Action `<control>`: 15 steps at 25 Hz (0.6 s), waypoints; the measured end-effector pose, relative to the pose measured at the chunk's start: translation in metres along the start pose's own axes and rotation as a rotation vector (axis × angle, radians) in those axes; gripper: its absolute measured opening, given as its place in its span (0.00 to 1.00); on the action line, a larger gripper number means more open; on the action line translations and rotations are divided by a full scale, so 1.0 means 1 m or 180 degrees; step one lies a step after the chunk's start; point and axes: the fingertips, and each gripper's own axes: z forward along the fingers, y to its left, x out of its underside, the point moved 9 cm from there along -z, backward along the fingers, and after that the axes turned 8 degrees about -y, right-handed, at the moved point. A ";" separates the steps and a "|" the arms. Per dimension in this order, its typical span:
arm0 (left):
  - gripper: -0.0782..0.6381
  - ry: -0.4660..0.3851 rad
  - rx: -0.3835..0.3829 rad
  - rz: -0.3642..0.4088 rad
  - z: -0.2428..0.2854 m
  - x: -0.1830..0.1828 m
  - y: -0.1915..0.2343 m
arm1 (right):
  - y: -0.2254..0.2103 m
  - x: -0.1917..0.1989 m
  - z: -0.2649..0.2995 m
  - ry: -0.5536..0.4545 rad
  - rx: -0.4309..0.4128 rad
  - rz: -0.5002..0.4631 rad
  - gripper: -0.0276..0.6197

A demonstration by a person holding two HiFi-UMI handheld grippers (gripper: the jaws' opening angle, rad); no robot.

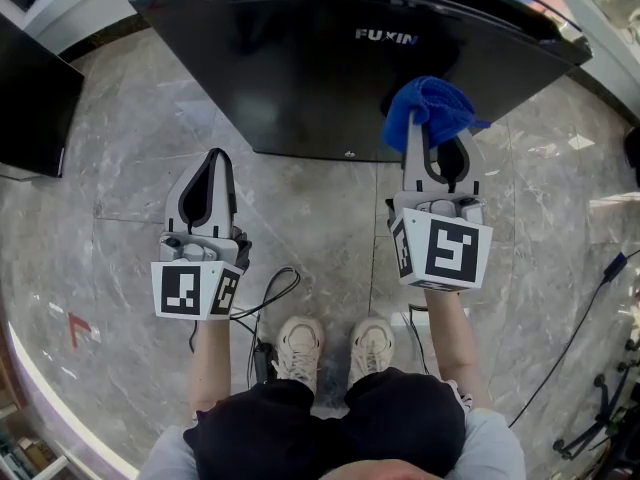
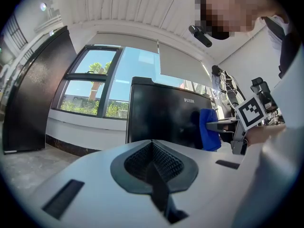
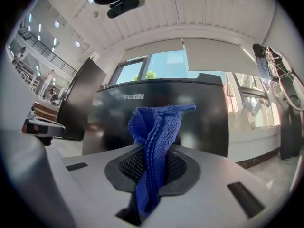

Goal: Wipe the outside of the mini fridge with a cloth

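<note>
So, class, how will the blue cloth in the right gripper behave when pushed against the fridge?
Probably floppy: the blue cloth bunches in folds above the right gripper, so it should flatten against the mini fridge. Its ribbed weave suggests grip, not slip.

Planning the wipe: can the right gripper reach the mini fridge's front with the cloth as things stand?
Probably yes: the right gripper, shut on the blue cloth, points at the mini fridge front with nothing between them.
</note>
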 end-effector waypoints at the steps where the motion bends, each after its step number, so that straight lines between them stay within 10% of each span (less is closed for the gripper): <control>1: 0.12 0.0006 0.0003 0.0004 0.000 0.000 0.000 | -0.008 0.000 -0.003 0.0024 0.0085 -0.0021 0.16; 15: 0.12 0.0058 0.0044 0.0045 0.002 0.003 -0.006 | -0.098 0.002 -0.023 0.0119 0.1045 -0.0172 0.16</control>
